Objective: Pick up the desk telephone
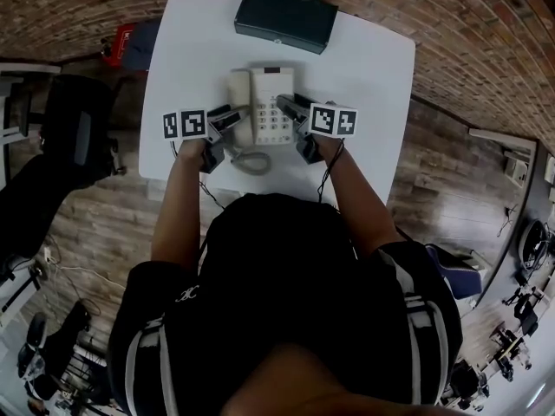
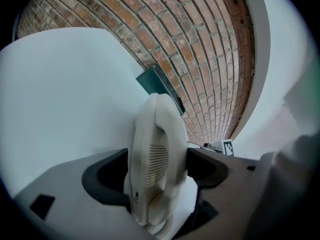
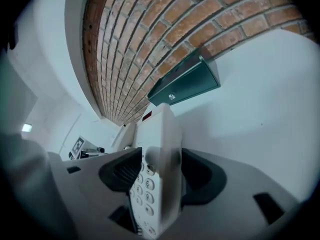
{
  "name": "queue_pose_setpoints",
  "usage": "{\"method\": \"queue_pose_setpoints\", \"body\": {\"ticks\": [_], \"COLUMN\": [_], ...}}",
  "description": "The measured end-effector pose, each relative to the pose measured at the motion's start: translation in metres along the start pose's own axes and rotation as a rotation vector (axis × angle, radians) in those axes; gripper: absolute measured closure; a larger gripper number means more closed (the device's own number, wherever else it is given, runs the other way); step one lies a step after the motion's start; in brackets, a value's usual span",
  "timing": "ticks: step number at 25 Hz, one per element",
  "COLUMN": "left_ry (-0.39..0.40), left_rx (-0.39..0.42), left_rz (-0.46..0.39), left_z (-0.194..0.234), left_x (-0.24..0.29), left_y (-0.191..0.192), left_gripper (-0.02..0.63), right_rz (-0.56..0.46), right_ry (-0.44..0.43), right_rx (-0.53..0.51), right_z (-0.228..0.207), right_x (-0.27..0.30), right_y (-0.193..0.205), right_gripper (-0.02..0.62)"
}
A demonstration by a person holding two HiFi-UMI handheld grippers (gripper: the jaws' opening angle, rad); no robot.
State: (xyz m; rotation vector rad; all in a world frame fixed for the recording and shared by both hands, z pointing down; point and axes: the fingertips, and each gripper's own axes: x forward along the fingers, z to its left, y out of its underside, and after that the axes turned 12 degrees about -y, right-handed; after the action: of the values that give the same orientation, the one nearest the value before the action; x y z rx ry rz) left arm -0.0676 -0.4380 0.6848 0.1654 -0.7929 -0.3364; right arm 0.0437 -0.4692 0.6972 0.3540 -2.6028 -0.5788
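Observation:
A cream desk telephone (image 1: 260, 107) rests on the white table (image 1: 364, 68), its handset on the left side and its coiled cord (image 1: 251, 161) trailing toward me. My left gripper (image 1: 227, 121) stands at the phone's handset edge, and my right gripper (image 1: 290, 109) at its keypad edge. In the left gripper view the handset side (image 2: 155, 149) fills the gap of my left gripper (image 2: 157, 170), whose jaws stand wide and open. In the right gripper view the keypad edge (image 3: 146, 188) sits between the open jaws of my right gripper (image 3: 160, 170).
A dark green flat box (image 1: 286, 16) lies at the table's far edge, also seen as the box (image 2: 159, 86) and the box (image 3: 186, 81). A black chair (image 1: 74, 133) stands left of the table. A red object (image 1: 117, 43) sits by the far left corner.

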Motion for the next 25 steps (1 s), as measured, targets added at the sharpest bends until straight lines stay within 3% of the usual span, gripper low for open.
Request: {"method": "queue_pose_setpoints", "body": {"ticks": [6, 16, 25], "left_ry": [0.092, 0.059, 0.093], "left_rx": [-0.035, 0.006, 0.027], "left_rz": [0.035, 0.08, 0.006], "left_z": [-0.003, -0.006, -0.03], "left_x": [0.005, 0.002, -0.028], "left_y": [0.002, 0.007, 0.012], "left_gripper": [0.256, 0.262, 0.275], "right_rz": [-0.001, -0.021, -0.088], "right_ry": [-0.024, 0.033, 0.065], "right_rx": [0.047, 0.051, -0.008], "right_z": [-0.002, 0.003, 0.039], "right_x": [0.003, -0.002, -0.025], "right_y": [0.003, 0.005, 0.0], "right_gripper": [0.371, 0.376, 0.376]}}
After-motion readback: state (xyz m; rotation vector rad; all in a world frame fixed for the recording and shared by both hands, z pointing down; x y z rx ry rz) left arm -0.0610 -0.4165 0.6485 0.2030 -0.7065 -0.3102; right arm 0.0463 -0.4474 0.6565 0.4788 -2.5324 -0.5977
